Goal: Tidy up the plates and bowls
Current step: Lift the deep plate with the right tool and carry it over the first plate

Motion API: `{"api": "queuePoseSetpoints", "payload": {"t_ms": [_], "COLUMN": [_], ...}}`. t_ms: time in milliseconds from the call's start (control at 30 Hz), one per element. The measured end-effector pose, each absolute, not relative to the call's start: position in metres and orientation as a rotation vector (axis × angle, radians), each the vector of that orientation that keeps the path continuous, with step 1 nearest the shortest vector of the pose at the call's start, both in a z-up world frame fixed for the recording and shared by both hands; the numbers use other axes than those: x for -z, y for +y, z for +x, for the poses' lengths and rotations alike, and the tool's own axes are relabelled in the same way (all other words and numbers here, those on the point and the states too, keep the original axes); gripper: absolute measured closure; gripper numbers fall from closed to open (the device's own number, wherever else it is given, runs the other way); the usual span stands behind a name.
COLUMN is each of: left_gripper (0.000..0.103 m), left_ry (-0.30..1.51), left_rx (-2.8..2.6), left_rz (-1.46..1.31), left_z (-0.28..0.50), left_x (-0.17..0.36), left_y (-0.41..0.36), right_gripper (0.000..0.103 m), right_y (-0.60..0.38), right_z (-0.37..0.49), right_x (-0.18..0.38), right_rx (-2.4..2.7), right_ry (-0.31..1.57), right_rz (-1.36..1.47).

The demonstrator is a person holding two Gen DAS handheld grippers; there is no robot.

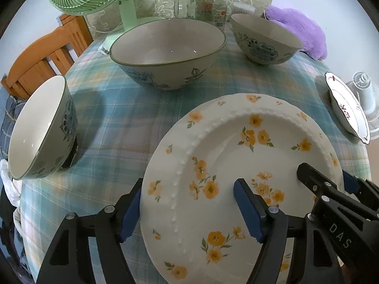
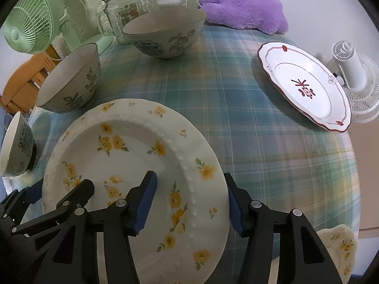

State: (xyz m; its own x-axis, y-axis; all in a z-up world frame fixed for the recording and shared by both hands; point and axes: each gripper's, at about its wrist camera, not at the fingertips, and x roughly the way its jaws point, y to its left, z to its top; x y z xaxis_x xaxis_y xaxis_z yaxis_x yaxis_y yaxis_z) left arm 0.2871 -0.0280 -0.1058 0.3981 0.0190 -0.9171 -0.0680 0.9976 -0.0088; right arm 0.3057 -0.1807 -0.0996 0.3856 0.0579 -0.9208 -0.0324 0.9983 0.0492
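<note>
From the left wrist, the left gripper [image 1: 189,209] straddles the near-left rim of the flowered plate [image 1: 236,146], jaws spread, not visibly pinching. From the right wrist, the right gripper [image 2: 190,203] brackets the opposite rim on the plaid table [image 2: 236,108], likewise spread; both sit equally close.

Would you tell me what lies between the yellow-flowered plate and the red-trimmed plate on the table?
Only bare plaid tablecloth lies between the yellow-flowered plate and the red-trimmed plate; the right wrist view shows it best.

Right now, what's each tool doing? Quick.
Left tool: open, jaws straddling the left rim of the yellow-flower plate, no clamp visible.
Right tool: open, jaws straddling the plate's right rim, pads not clearly pressing.
</note>
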Motion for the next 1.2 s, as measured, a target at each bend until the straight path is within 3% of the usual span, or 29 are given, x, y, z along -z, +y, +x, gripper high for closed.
{"api": "queuePoseSetpoints", "payload": {"t_ms": [500,1200], "left_gripper": [0.029,0.03], "left_ry": [1.134,1.053], "left_rx": [-0.045,0.078], "left_rz": [-0.045,-0.006], "left_z": [0.26,0.184], "left_x": [0.066,0.015], "left_y": [-0.02,-0.019], "right_gripper": [0.044,0.044], "right_y": [-0.171,-0.168], "right_z": [0.282,0.184], "right_x": [0.065,0.003], "right_rx": [-0.052,0.079], "right_ry": [1.143,1.063], "right_rz": [-0.004,0.016]}}
